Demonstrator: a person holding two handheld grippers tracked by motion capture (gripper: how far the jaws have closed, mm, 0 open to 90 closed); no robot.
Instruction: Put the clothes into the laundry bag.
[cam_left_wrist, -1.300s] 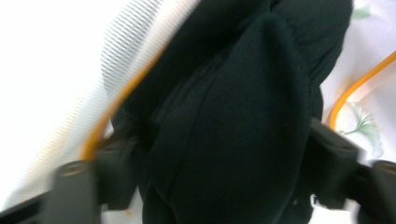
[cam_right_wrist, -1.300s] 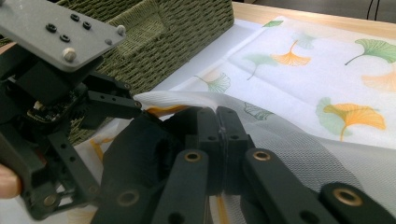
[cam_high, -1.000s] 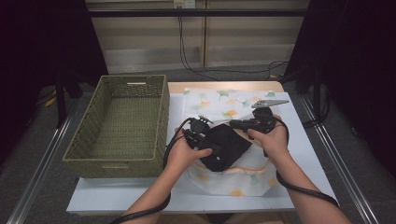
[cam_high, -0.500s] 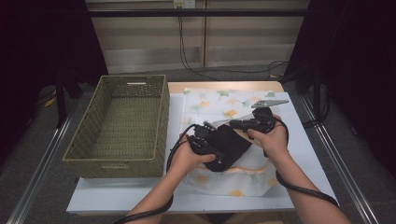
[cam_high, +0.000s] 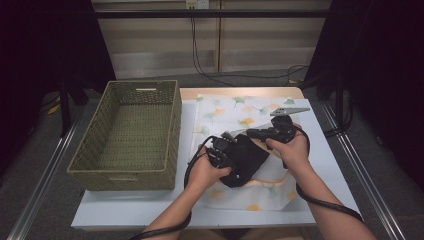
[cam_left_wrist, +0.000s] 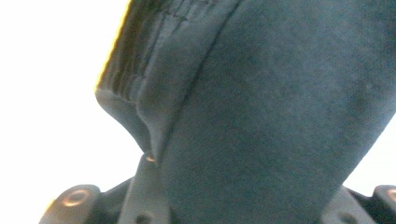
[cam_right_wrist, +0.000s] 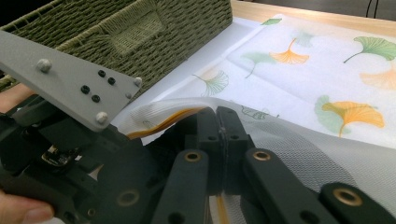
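Two grips in play, both on fabric. R gripper (cam_right_wrist: 218, 116) is fully closed, pinching the yellow-trimmed edge of the white mesh bag (cam_right_wrist: 299, 140) w/ ginkgo print and lifting that edge a little off the table (cam_high: 325, 165). L gripper (cam_high: 222, 150): jaws have just been closing w/ the dark cloth (cam_left_wrist: 261, 116) between them; narrow now, looks clamped on a fold.

Dark cloth (cam_high: 245, 160) sits on the bag's near half, between the two grippers, right of the wicker basket (cam_high: 125, 165) and apart from it.

Step, as I read it: feed the cloth into the bag mouth. To do it well:
- keep R pinch firm and raised so the mouth gapes
- L should hold a thick fold, not one thin layer, or it'll slip
- push low, under the lifted edge, not over it

Pose: forearms enter from the near edge, converging. L hand (cam_high: 202, 172) angles its gripper up and right toward the cloth. R hand (cam_high: 290, 150) holds its gripper about level, jaws pointing left, grey plate on top.
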